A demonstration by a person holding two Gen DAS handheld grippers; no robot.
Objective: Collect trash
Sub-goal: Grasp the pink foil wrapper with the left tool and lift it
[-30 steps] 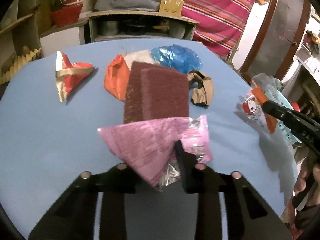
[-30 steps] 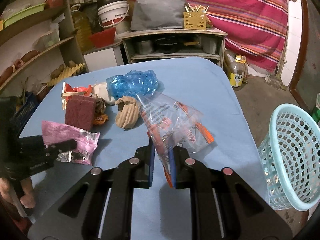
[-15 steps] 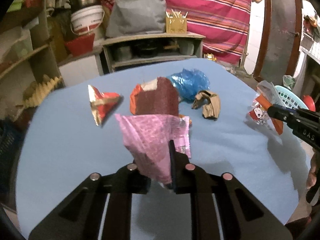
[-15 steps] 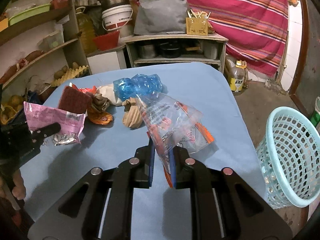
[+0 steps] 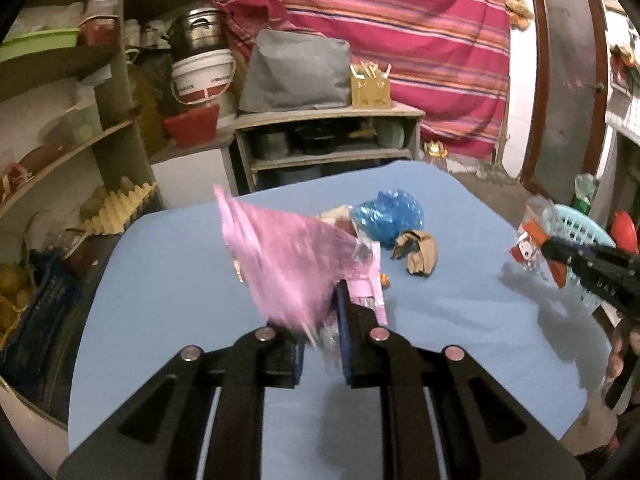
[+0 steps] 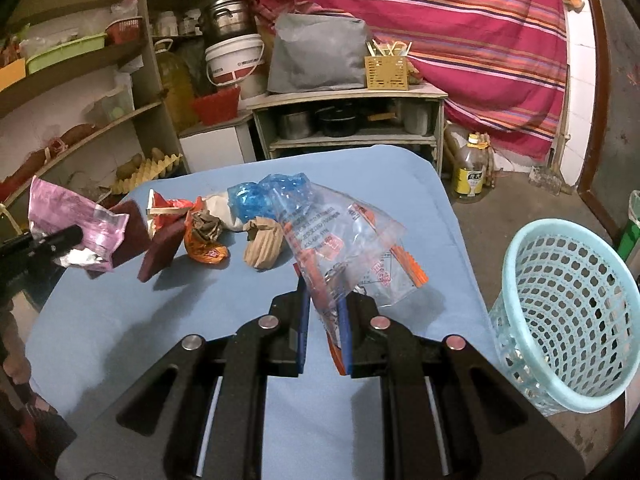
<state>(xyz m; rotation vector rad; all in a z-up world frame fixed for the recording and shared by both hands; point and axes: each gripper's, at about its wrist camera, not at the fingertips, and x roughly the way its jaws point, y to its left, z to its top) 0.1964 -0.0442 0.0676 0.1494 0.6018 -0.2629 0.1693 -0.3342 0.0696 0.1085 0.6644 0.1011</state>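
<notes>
Left tongs (image 5: 322,320): closed on pink wrapper (image 5: 288,264), held raised above blue surface (image 5: 168,280); wrapper blurred.
Right tongs (image 6: 324,320): clamped on clear printed bag (image 6: 344,248), bag hanging over right part of surface, near its edge.
Basket (image 6: 568,312): pale blue mesh, on floor just beside surface's right edge.
Remaining trash: blue plastic (image 6: 268,196), brown paper wad (image 6: 264,246), orange wrapper (image 6: 206,250), maroon pad (image 6: 160,252), red-white wrapper (image 6: 164,208), clustered mid-surface toward far side.
Background: cluttered shelves (image 6: 80,80), striped cloth (image 6: 460,40).
</notes>
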